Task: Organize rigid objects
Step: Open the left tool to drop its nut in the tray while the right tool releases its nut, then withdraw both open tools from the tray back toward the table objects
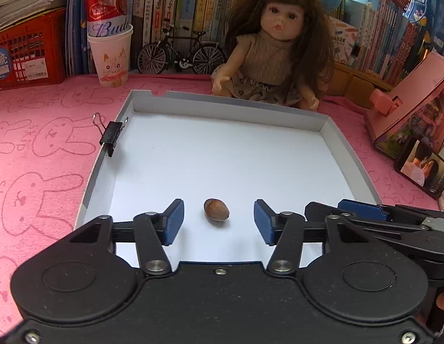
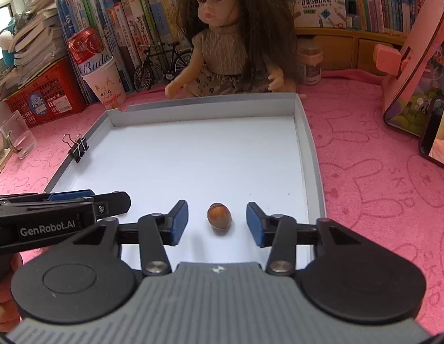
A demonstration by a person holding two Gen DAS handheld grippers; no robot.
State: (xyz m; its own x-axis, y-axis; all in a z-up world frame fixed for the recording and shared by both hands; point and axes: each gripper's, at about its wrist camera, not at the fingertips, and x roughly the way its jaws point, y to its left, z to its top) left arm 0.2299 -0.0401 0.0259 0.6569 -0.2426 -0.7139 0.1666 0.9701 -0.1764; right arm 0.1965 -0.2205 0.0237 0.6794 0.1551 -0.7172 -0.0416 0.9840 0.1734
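A shallow white tray (image 1: 222, 149) with a grey rim lies on the pink cloth. Near its front edge a brown nut (image 1: 216, 209) rests on the tray floor between the blue pads of my left gripper (image 1: 218, 222), which stands open and does not touch it. In the right wrist view, a brown hazelnut (image 2: 219, 215) lies on the tray (image 2: 199, 157) between the pads of my open right gripper (image 2: 217, 219), also untouched. Each gripper shows side-on in the other's view: the right gripper (image 1: 322, 207) and the left gripper (image 2: 118, 199). A black binder clip (image 1: 110, 137) is clamped on the tray's left rim.
A doll (image 1: 275, 48) sits behind the tray's far edge. A paper cup holding a red can (image 1: 111, 54), a model bicycle (image 1: 181, 51) and a red crate (image 1: 27, 54) line the back left before rows of books. A pink box (image 1: 414, 109) and a photo frame (image 1: 422, 169) stand right.
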